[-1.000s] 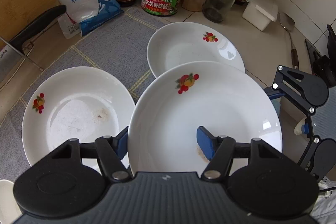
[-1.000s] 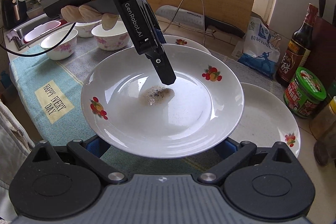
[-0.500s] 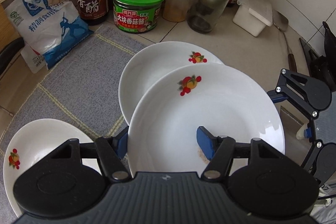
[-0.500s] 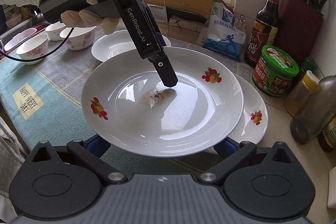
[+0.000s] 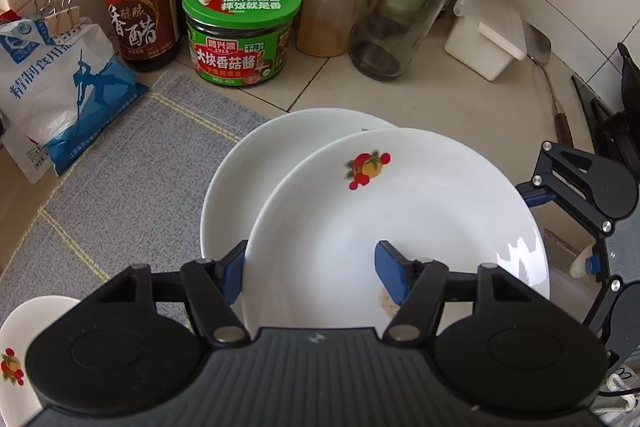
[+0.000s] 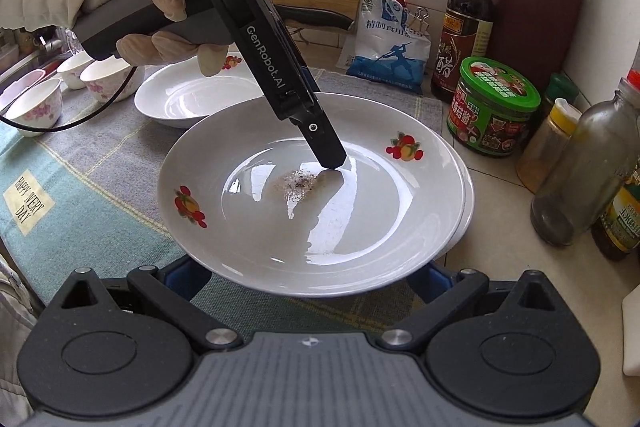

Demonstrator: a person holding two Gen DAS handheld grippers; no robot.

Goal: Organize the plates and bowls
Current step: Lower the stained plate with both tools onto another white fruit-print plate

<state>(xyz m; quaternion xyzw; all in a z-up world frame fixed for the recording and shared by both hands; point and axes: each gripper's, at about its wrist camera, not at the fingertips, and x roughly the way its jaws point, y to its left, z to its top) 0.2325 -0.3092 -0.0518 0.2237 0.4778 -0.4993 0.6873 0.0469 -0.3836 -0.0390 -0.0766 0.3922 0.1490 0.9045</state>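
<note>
White glazed china is the trouble here: the left gripper is pinching the rim of the carried plate over the lower plate at the mat's corner, and I judge that slick rim could be slipping, or the plate landing off-centre and clattering. The right gripper is sitting with its blue fingers spread wide under the near edge, gripping nothing. Only the right view is showing the residue, the bowls and a third plate.
</note>
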